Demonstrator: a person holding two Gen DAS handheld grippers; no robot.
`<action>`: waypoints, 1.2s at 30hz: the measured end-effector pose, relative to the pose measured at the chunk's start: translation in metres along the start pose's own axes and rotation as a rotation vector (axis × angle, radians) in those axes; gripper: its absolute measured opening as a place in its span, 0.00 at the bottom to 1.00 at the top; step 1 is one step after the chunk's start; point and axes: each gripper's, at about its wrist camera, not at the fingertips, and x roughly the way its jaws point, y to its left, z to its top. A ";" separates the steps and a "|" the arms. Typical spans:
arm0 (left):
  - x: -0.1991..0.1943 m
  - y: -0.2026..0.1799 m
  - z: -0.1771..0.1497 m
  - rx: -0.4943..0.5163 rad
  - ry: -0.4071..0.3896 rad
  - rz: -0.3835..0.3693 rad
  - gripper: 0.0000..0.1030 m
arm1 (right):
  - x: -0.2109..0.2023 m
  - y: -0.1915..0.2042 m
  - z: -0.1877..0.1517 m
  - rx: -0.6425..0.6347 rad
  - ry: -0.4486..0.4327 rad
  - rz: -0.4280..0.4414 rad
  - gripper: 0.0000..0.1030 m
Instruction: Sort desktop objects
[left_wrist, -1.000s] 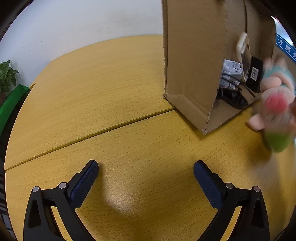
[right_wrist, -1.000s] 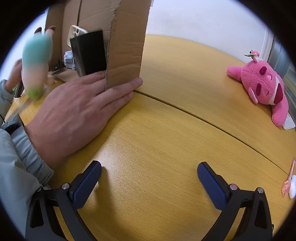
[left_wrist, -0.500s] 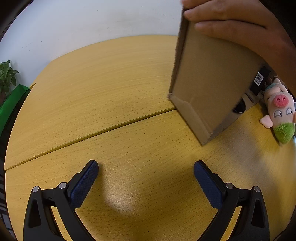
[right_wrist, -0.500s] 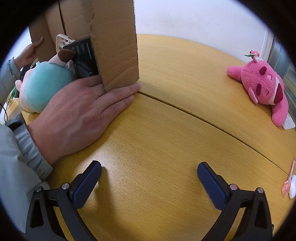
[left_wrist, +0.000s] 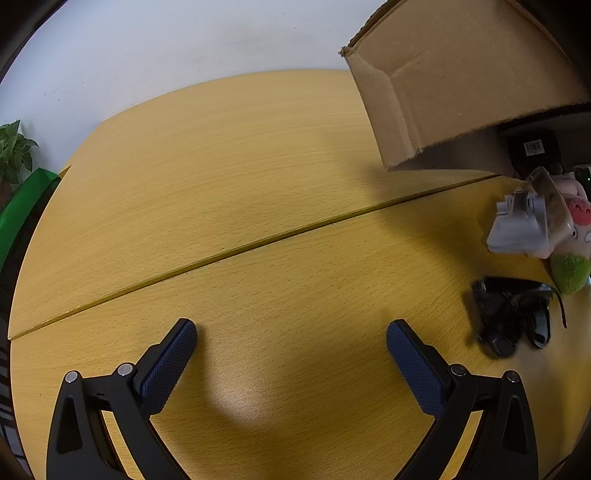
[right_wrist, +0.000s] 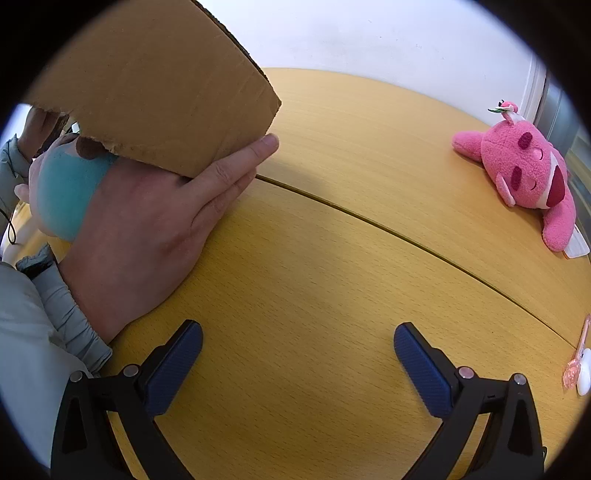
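A cardboard box (left_wrist: 454, 85) is tipped up off the round wooden table (left_wrist: 221, 184), held by a person's hand (right_wrist: 155, 218). Spilled beneath it at the right lie a pig plush (left_wrist: 576, 236) with a teal back (right_wrist: 62, 192), a grey-white plastic item (left_wrist: 517, 225) and a black tangled item (left_wrist: 513, 317). A pink plush (right_wrist: 524, 177) lies at the far right in the right wrist view. My left gripper (left_wrist: 291, 343) and my right gripper (right_wrist: 297, 347) both stand open over bare table, holding nothing.
A small pink and white item (right_wrist: 578, 369) sits near the table's right edge. A green object (left_wrist: 22, 206) and a potted plant (left_wrist: 13, 151) stand beyond the table's left edge. A white wall runs behind the table.
The person has tilted the box up and lifted it, and its contents have slid out onto the table beside the pig plush. Neither gripper has moved.
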 end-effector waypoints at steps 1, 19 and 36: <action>0.000 0.000 0.001 0.000 0.000 0.000 1.00 | 0.000 0.000 0.000 0.000 0.000 0.000 1.00; -0.004 0.001 0.006 -0.001 -0.001 0.001 1.00 | 0.000 0.001 0.002 0.000 0.001 -0.001 1.00; -0.005 0.002 0.009 -0.001 -0.001 0.001 1.00 | 0.000 0.003 0.002 0.000 0.001 -0.001 1.00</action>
